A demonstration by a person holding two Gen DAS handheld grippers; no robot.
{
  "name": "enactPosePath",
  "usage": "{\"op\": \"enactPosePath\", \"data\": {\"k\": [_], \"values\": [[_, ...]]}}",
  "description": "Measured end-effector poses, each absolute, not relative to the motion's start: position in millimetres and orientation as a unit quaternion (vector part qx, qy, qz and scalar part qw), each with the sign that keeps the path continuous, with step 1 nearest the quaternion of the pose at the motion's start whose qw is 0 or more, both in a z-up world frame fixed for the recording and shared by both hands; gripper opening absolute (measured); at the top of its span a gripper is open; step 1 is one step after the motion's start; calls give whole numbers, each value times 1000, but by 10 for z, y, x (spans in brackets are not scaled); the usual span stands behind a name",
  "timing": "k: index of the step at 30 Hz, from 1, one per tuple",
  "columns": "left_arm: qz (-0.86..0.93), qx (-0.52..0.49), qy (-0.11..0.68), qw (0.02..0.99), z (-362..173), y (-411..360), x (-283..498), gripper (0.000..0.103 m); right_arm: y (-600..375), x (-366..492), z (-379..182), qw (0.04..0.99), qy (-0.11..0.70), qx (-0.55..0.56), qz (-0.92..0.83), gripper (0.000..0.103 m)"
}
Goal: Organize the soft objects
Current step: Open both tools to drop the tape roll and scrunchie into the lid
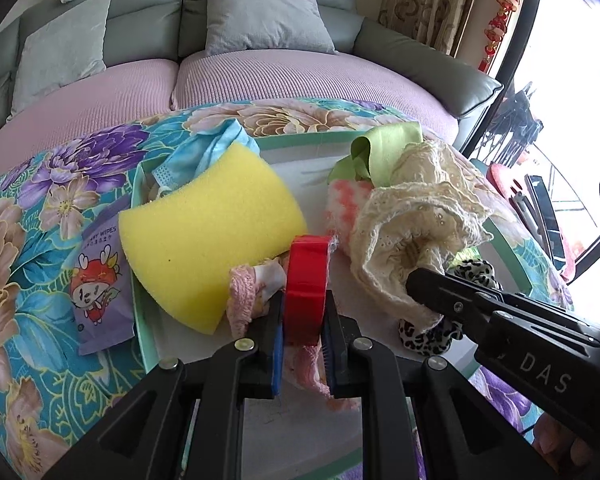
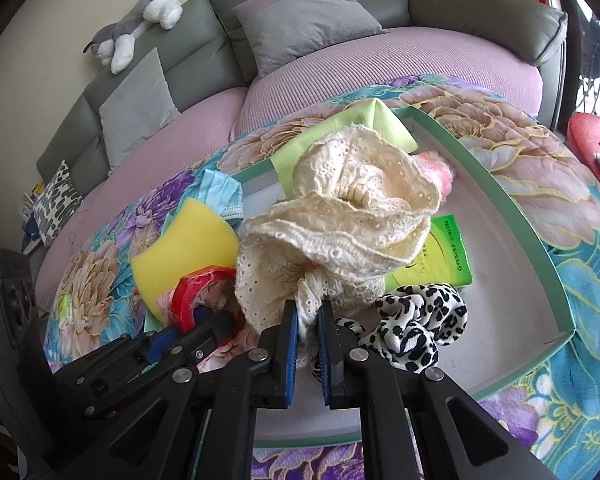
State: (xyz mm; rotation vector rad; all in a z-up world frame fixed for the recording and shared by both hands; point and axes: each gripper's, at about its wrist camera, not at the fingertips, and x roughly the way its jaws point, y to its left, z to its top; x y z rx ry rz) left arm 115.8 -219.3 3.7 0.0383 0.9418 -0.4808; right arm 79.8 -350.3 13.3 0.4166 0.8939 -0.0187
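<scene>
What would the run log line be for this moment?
left gripper: shut on red tape roll | right gripper: shut on cream lace cloth | both over green-rimmed tray

Home living room: grey sofa (image 2: 440, 8), cushions (image 1: 266, 20), plush dog (image 2: 138, 24), curtain (image 1: 428, 0), floral cloth (image 1: 28, 248).

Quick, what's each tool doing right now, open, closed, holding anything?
Left tool: closed on the red tape roll.
Right tool: closed on the cream lace cloth.

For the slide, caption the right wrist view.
Right gripper shut on cream lace cloth above the green-rimmed tray; left gripper holds red tape roll.
</scene>
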Motion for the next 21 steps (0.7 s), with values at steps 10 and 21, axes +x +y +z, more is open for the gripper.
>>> {"op": "enactPosePath", "data": {"k": [10,21], "values": [[-227,6,436,871,13,-2161,1218,17,-3552,795,107,880,423,214,-21,10],[-229,21,444,866,108,-2150,1164,28,-3523,759,236,883,434,177,-31,15]]}}
